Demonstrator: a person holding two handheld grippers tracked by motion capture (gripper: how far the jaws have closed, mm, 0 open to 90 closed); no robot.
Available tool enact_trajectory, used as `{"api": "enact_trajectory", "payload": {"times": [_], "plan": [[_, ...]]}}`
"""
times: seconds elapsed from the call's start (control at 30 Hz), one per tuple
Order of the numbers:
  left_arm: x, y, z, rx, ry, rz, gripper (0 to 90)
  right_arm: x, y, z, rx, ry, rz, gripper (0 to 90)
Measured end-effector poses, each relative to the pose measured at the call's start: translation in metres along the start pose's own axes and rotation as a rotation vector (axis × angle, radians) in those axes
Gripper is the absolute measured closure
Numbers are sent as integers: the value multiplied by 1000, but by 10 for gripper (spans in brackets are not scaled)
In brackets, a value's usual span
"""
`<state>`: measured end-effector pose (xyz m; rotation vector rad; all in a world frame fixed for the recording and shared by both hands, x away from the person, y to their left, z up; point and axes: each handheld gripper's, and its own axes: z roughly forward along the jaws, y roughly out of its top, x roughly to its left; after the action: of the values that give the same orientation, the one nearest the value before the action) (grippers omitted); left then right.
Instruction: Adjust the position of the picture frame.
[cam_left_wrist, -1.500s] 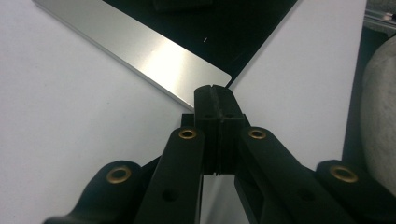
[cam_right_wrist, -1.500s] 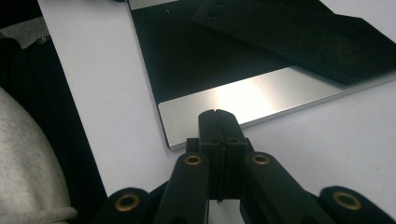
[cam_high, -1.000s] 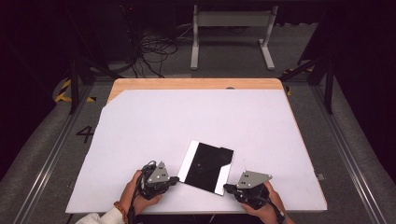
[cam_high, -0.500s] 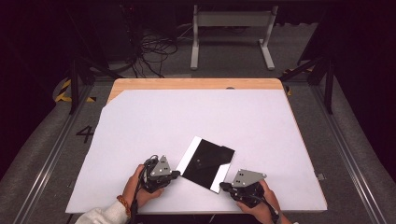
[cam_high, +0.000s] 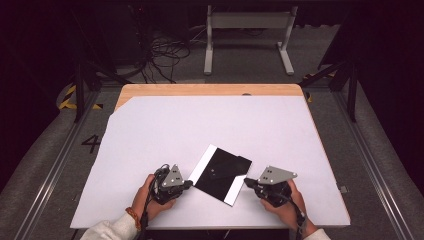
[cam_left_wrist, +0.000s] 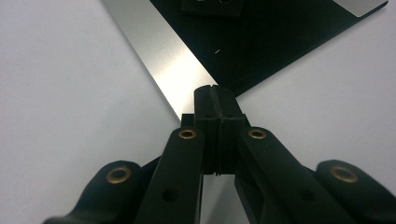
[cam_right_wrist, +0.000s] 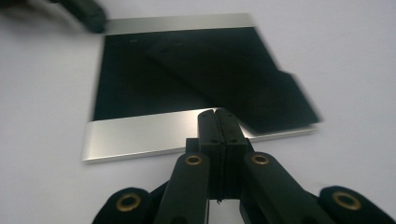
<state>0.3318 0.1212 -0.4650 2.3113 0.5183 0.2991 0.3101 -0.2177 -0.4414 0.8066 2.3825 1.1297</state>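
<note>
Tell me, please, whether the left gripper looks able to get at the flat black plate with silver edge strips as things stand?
Probably yes: the left gripper, jaws shut, sits right at the black plate's near silver strip, with bare white table around it.

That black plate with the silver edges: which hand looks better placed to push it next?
Probably the left. The left gripper, jaws closed, sits at a corner of the plate; the right gripper overlaps its silver strip.

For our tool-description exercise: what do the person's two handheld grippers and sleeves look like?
Both the left gripper and right gripper are black, with brass-coloured rivets and a grey three-cornered plate on top. A black cable trails from each. The sleeves are white; an orange beaded bracelet circles the left wrist.
</note>
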Motion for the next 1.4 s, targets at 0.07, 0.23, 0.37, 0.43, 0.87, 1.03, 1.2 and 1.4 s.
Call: {"api": "enact_trajectory", "payload": {"times": [0.07,0.23,0.37,0.43,0.87,1.03,1.2,1.4], "plan": [[0,0,0,-2,-1,-3,898,-18,1,2,-3,-69,13,900],[0,0,0,3,3,6,897,-40,3,7,-14,-117,55,900],[-2,0,-1,10,12,10,896,-56,3,19,9,-140,96,900],[-1,0,-2,15,15,13,896,-61,3,26,23,-144,104,900],[1,-1,-1,13,24,9,897,-65,3,42,65,-108,108,900],[2,0,-1,17,23,9,898,-66,2,42,70,-93,112,900],[7,2,1,19,24,6,899,-69,1,40,71,-67,113,900],[17,6,5,21,41,-1,899,-69,-1,36,82,-54,104,900]]}}
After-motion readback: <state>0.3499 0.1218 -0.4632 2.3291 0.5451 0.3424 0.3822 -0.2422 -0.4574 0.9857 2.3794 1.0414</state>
